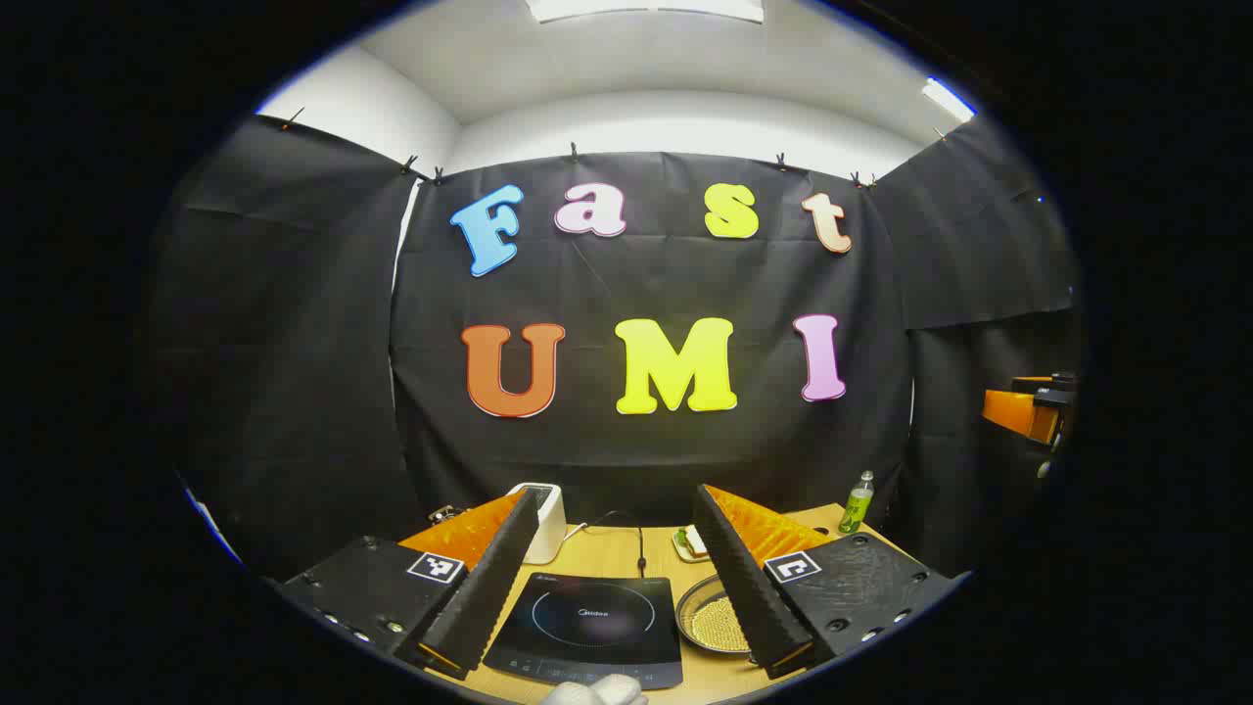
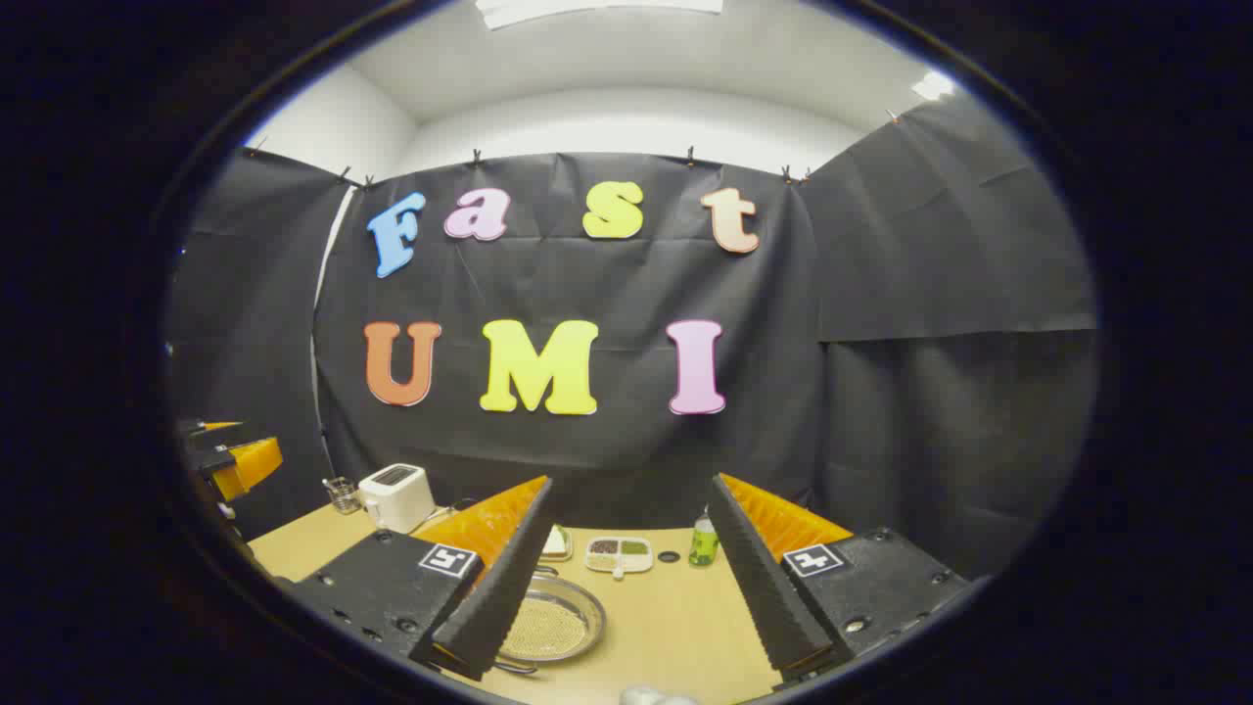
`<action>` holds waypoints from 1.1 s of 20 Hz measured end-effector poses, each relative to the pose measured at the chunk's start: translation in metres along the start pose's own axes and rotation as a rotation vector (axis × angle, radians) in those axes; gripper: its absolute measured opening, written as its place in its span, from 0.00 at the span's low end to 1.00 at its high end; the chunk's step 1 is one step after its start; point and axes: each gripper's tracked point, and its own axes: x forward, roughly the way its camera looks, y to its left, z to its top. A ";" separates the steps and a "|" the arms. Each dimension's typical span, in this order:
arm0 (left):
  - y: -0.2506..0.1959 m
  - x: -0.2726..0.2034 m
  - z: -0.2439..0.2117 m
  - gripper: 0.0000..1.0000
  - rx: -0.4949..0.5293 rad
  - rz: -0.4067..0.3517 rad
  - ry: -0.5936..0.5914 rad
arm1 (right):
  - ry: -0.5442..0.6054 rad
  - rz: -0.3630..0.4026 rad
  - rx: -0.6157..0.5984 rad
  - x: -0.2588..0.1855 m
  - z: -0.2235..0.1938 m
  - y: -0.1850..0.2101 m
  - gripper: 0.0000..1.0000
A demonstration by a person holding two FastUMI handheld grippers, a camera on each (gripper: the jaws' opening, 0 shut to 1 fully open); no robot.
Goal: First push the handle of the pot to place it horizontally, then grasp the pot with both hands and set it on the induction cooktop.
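Note:
The pot [image 1: 707,619] is a shallow metal pan with a speckled inside, standing on the wooden table just right of the black induction cooktop [image 1: 587,627]. My left gripper [image 1: 618,492] is open above the table's near side, and its right finger hides part of the pot. In the right gripper view the pot [image 2: 550,623] lies low and left, half behind the left finger of my open right gripper [image 2: 631,482]. A thin metal loop shows at the pot's near edge; a long handle cannot be made out. Nothing is between either pair of fingers.
A white toaster [image 1: 544,519] stands behind the cooktop, with a cable running to it. A green bottle [image 2: 702,540], a divided white dish [image 2: 619,554], a small plate [image 2: 555,541] and a glass [image 2: 341,494] stand at the back of the table [image 2: 675,627].

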 end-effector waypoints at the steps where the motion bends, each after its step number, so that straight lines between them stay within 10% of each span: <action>1: 0.000 -0.002 -0.001 0.96 0.005 0.004 -0.004 | 0.001 0.000 -0.002 0.001 0.000 0.000 0.96; 17: 0.016 -0.013 -0.014 0.95 0.012 0.035 0.010 | 0.030 0.074 -0.007 0.006 -0.001 0.029 0.96; 22: 0.021 -0.013 -0.023 0.95 0.005 0.040 0.023 | 0.089 0.214 0.009 0.010 -0.007 0.067 0.57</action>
